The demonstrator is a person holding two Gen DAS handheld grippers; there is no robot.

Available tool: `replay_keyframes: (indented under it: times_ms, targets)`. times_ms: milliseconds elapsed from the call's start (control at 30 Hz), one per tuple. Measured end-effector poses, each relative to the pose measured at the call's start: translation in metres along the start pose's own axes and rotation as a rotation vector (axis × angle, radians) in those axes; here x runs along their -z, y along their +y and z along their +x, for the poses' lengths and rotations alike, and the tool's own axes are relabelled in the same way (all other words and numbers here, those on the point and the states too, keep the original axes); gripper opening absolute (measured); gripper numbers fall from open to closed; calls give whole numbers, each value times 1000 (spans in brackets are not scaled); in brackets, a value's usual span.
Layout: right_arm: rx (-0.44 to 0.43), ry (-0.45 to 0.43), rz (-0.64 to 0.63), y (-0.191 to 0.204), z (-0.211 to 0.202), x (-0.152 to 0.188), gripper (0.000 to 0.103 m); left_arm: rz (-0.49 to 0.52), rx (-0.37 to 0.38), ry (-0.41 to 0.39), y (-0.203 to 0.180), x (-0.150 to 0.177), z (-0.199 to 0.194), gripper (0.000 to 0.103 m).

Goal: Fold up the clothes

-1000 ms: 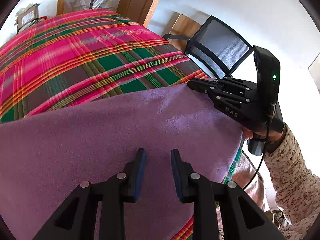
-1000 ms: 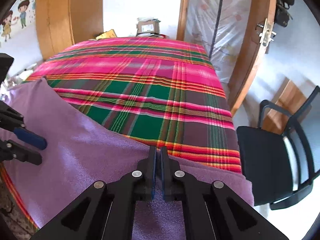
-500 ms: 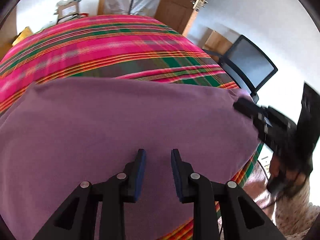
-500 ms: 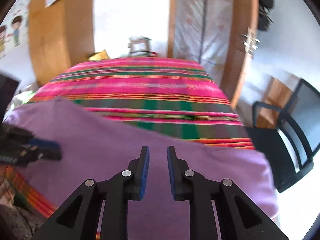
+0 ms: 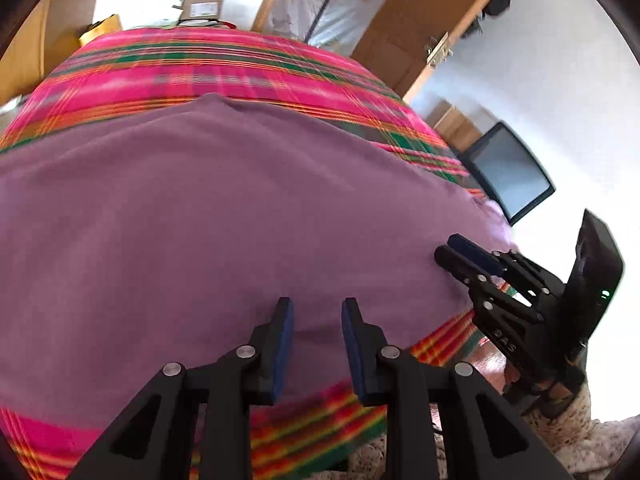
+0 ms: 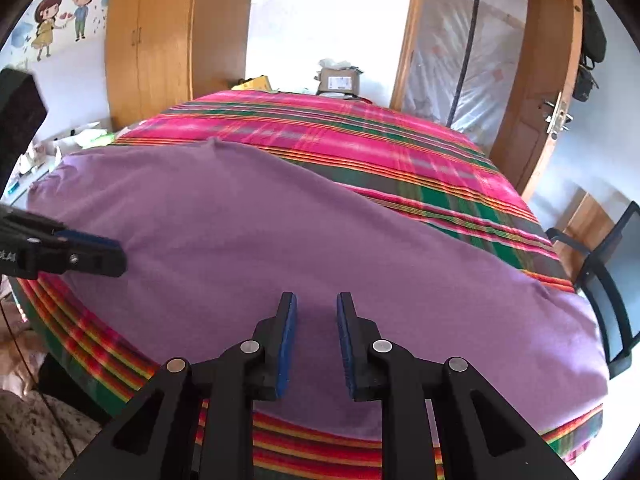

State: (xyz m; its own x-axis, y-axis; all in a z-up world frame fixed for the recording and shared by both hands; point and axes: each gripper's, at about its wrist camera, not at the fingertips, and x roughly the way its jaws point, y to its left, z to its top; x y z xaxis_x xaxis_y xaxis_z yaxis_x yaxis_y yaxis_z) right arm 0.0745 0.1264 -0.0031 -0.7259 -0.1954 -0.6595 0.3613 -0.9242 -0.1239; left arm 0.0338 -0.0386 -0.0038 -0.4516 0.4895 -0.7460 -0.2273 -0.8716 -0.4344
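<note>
Your two black two-finger grippers hang over a flat purple fleece garment [image 6: 304,224] spread across the near part of a bed covered in a pink, green and orange plaid blanket [image 6: 360,136]. The purple cloth lies smooth, reaching almost to the near edge of the bed, with a strip of plaid showing below it and the far half of the blanket left bare.

Your left gripper [image 5: 316,312] points down at the cloth near its front edge, its blue-padded jaws spread apart with nothing between them. Your right gripper [image 6: 316,306] hovers the same way over the near edge; its jaws have just been opening and now stand apart, pinching nothing, with only the purple fabric seen through the gap.

In the left wrist view, the right gripper [image 5: 454,250] shows at the cloth's right side, and a speckled knit sleeve [image 5: 568,436] trails behind it. In the right wrist view, the left gripper [image 6: 116,254] enters from the left at the cloth's left side.

A black mesh office chair [image 6: 612,264] stands beside the bed on the right, near a wooden door [image 6: 536,92]. A small cardboard box [image 6: 338,80] sits beyond the far end of the bed.
</note>
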Motion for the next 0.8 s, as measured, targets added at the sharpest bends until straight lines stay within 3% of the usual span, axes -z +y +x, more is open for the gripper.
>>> replay_keyframes:
  times_ms: [267,500,667,800]
  targets:
    - [-35,-58,-43,44,-4,-11,21,-6,43,-21,16,26,-22,25]
    - [-156,-39,-128,90,4,-15,21,36,59,-13,22,37,-32,25]
    - [-157,-23,-123,100,3,-10,21,-4,13,-103,42,28,-59,25]
    - [-176,-57,-134,114,-3,-17,21,-54,-101,-182,69,8,-80,25]
